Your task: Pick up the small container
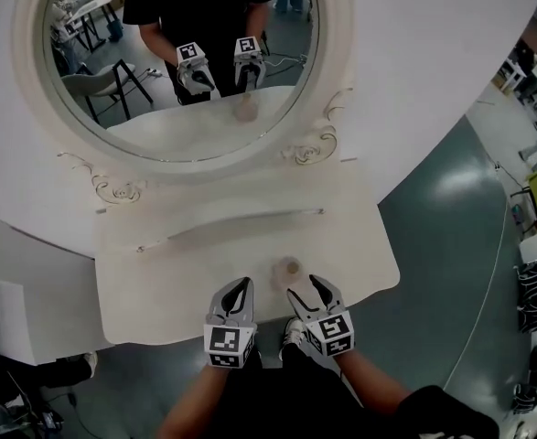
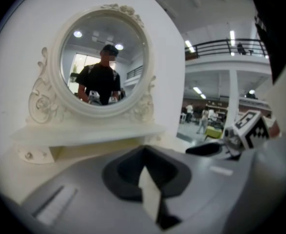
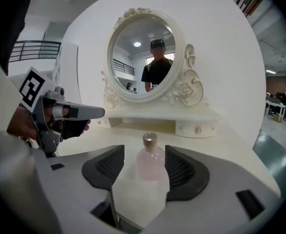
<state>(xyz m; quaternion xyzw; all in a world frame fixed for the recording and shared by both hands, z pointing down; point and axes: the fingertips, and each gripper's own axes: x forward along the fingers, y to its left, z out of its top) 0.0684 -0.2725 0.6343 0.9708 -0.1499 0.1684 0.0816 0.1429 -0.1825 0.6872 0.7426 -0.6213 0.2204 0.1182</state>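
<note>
The small container [image 1: 291, 267] is a pale pink bottle with a tan cap, standing upright on the cream vanity top [image 1: 158, 291] near its front edge. My right gripper [image 1: 306, 291] is open just behind it. In the right gripper view the bottle [image 3: 151, 162] shows in the gap between the two dark pads [image 3: 181, 167], and neither pad touches it. To the bottle's left my left gripper [image 1: 238, 288] hovers over the front edge. Its jaws meet with nothing between them in the left gripper view [image 2: 143, 152].
An oval mirror [image 1: 186, 53] in an ornate white frame stands at the back, above a low shelf [image 1: 241, 222] with small drawers. It reflects the person and both grippers. Grey-green floor [image 1: 451, 245] lies right of the vanity.
</note>
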